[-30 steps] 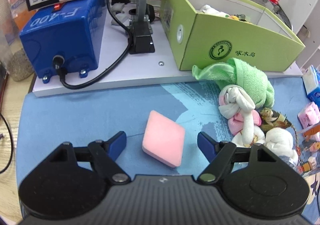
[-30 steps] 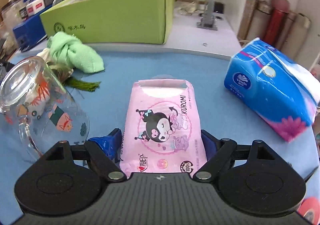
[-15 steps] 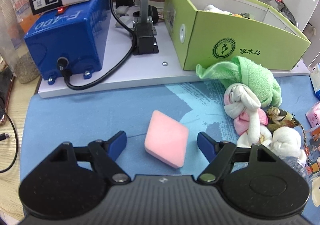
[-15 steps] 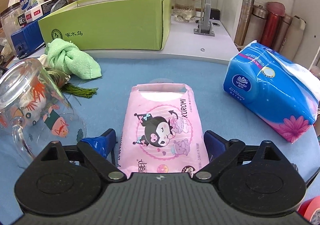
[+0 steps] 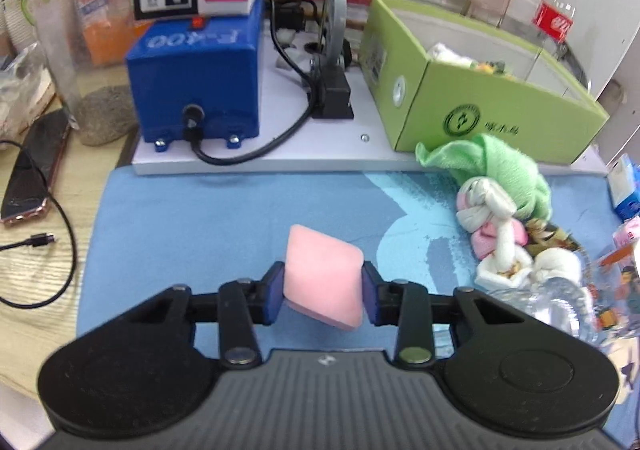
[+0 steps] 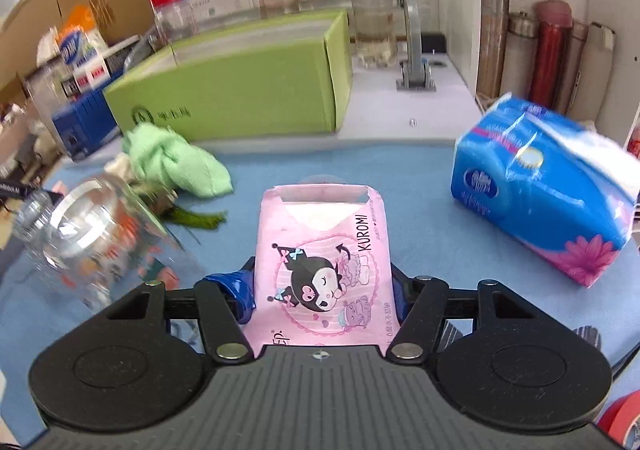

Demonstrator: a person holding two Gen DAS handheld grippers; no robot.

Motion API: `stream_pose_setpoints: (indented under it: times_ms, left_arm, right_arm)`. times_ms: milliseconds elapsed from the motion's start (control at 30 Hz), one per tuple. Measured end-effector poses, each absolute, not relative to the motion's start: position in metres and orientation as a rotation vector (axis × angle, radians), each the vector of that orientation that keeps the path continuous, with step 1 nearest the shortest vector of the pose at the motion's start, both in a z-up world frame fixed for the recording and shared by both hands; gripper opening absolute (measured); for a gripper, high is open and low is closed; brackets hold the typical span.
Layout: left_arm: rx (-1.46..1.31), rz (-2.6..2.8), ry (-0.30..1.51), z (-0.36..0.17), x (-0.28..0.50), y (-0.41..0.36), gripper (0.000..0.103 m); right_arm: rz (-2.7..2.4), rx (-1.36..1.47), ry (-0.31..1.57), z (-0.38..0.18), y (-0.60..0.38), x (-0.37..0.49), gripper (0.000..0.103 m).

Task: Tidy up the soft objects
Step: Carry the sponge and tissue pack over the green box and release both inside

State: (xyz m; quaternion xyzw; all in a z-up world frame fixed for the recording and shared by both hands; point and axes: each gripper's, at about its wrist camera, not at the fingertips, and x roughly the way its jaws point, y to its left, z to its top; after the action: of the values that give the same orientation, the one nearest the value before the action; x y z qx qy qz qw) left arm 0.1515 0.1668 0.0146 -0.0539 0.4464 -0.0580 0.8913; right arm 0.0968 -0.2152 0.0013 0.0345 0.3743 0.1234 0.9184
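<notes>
My left gripper (image 5: 322,292) is closing, its blue pads pressed on both sides of a pink sponge (image 5: 323,278) lifted off the blue mat (image 5: 192,217). My right gripper (image 6: 323,292) is closing on a pink Kuromi tissue pack (image 6: 324,250), which its pads squeeze from both sides. The green box (image 5: 480,105) stands at the back with soft items inside. A green towel (image 5: 504,173) and knotted white and pink socks (image 5: 496,226) lie in front of it. The same green towel (image 6: 176,161) and green box (image 6: 240,89) show in the right wrist view.
A blue machine (image 5: 196,77) with a black cable sits on a white board at the back left. A clear glass mug (image 6: 92,234) lies tilted on the mat. A blue tissue pack (image 6: 544,189) lies at the right. A phone (image 5: 32,169) rests on the wooden table.
Both grippers have closed: the left onto the pink sponge and lifted it, the right onto the pink tissue pack. Both views have risen a little.
</notes>
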Motion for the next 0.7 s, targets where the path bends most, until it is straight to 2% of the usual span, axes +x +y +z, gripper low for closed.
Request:
stream_pose_setpoints:
  times_ms: [167, 367, 500, 700]
  left_arm:
    - [-0.123, -0.182, 0.812, 0.071, 0.160, 0.157, 0.037]
    - [-0.105, -0.289, 0.698, 0.129, 0.213, 0.108, 0.037]
    - [-0.090, -0.315, 0.706, 0.134, 0.257, 0.075, 0.037]
    - [-0.084, -0.313, 0.776, 0.104, 0.313, 0.056, 0.037]
  right_arm:
    - [0.284, 0.073, 0.621, 0.058, -0.208, 0.109, 0.048]
    - [0.297, 0.052, 0.493, 0.111, -0.188, 0.175, 0.048]
    - [0.285, 0.045, 0.515, 0.113, -0.176, 0.231, 0.048]
    - [0.278, 0.054, 0.612, 0.077, -0.163, 0.290, 0.049]
